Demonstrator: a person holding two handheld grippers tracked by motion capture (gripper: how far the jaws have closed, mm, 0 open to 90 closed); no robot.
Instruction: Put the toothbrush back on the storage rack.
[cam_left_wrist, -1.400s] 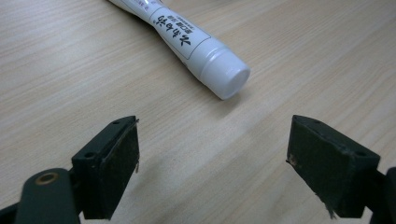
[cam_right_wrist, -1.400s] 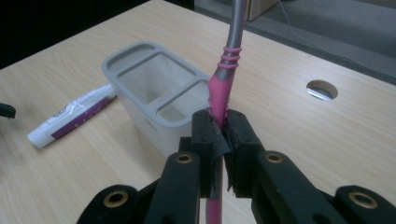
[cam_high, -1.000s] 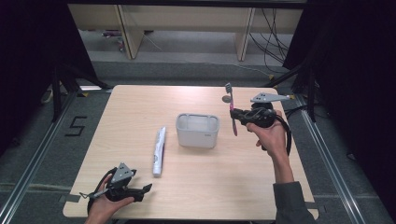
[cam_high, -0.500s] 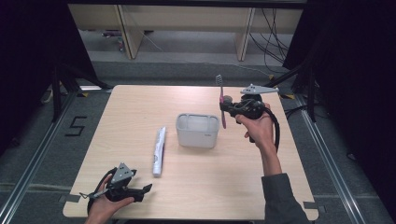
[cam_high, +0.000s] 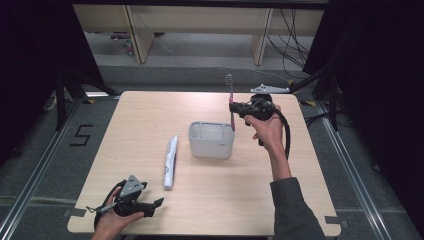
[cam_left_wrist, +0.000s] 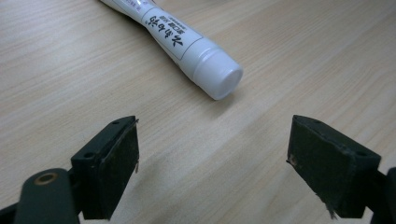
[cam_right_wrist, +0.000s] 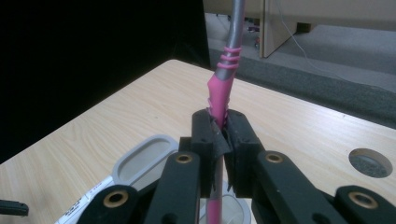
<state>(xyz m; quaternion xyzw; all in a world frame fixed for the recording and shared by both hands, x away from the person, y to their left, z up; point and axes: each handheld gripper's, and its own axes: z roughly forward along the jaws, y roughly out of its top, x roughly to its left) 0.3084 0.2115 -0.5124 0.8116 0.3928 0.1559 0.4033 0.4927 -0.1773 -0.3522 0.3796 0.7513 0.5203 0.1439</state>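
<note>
Toothbrush (cam_high: 231, 102): light, stiff, thin plastic w/ slick handle, likely to pivot, so best held mid-handle. Right gripper (cam_high: 236, 108) pinches it upright, just above holder (cam_high: 211, 140) right rim. Left gripper (cam_high: 150, 206) spread, empty, near-left of holder by toothpaste tube (cam_high: 170, 161). Counter (cam_high: 150, 115) pale wood, smooth; dark room beyond holder.
</note>
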